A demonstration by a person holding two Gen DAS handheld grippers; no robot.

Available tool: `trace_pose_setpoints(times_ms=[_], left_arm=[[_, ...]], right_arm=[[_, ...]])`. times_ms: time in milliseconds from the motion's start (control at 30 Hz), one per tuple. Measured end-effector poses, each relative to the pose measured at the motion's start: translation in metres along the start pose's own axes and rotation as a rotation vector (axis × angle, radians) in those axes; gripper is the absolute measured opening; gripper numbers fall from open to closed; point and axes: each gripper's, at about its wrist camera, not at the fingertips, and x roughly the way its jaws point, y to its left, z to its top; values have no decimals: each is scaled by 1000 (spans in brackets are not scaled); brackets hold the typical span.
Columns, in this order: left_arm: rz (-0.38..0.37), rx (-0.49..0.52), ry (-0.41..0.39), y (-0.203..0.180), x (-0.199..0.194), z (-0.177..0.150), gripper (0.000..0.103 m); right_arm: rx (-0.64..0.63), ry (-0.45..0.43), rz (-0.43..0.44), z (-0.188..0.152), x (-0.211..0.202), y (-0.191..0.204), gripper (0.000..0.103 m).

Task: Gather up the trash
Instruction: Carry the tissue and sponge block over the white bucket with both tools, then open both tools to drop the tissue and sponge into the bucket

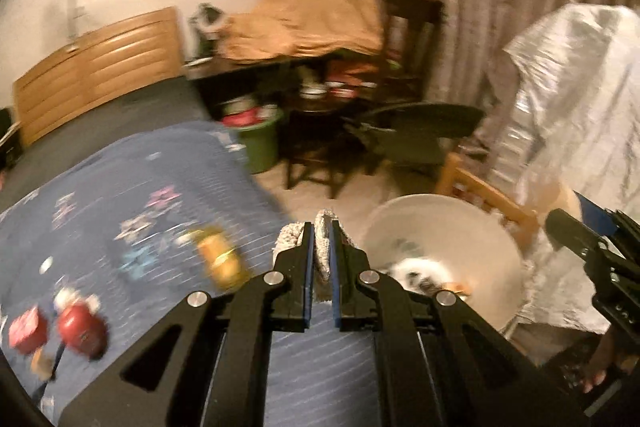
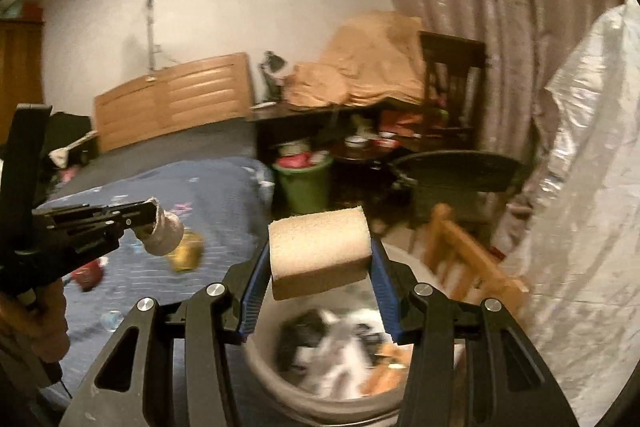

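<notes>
Black linkages fill the foreground of both views, so the gripper bodies and the hands behind them are largely cut off. The left gripper [image 1: 322, 227] is closed tight on a rag [image 1: 325, 247], a knitted grey-white wad pinched between blue-edged fingers; only its top and a strip between the pads are seen here, while the right wrist view shows it bulging from the tip at the left. The right gripper [image 2: 320, 247] is held wide, its fingers pressed against the two ends of a sponge [image 2: 318, 253], a tan block seen whole.

Directly beneath the sponge, a white bin [image 2: 260, 367] is seen, its near rim hidden by the gripper. Its contents are blurred: black, white and orange scraps that cannot be identified. In the left view the bin sits just right of the rag, with the right gripper cut off at the frame edge.

A blue bedspread [image 1: 160, 179] lies to the left, with trash left on it: a yellow item [image 1: 220, 257] and a red item [image 1: 82, 331], both too smeared to be named. Beside the bin, part of a wooden chair [image 2: 464, 247] is visible. Silvery plastic sheeting [image 2: 592, 187] covers something at the right. Farther off, a green bucket [image 2: 306, 187], a cluttered dark table under a tan cloth [image 2: 368, 67], a headboard [image 2: 172, 99] and a curtain are made out.
</notes>
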Motion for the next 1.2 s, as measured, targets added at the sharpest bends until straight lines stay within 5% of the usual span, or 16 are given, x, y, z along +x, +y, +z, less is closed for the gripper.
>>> trace_pose_setpoints(times_ms=[233, 400, 667, 700, 767, 800, 1200], left_arm=[[-219, 97, 93, -55, 65, 15, 6], [-285, 166, 167, -81, 99, -2, 6], [-291, 169, 226, -86, 123, -15, 11], [-287, 164, 234, -84, 125, -13, 17], [-262, 139, 231, -79, 127, -11, 51], [-249, 130, 221, -76, 127, -9, 55], [-155, 63, 166, -42, 106, -15, 60]], right_arm=[[22, 65, -73, 2, 31, -62, 49], [29, 135, -87, -14, 62, -75, 49], [34, 184, -89, -35, 85, -80, 50], [31, 187, -80, -35, 86, -79, 50], [26, 190, -75, -35, 94, -79, 58], [31, 190, -77, -36, 97, -78, 67], [75, 171, -76, -40, 93, -76, 69]])
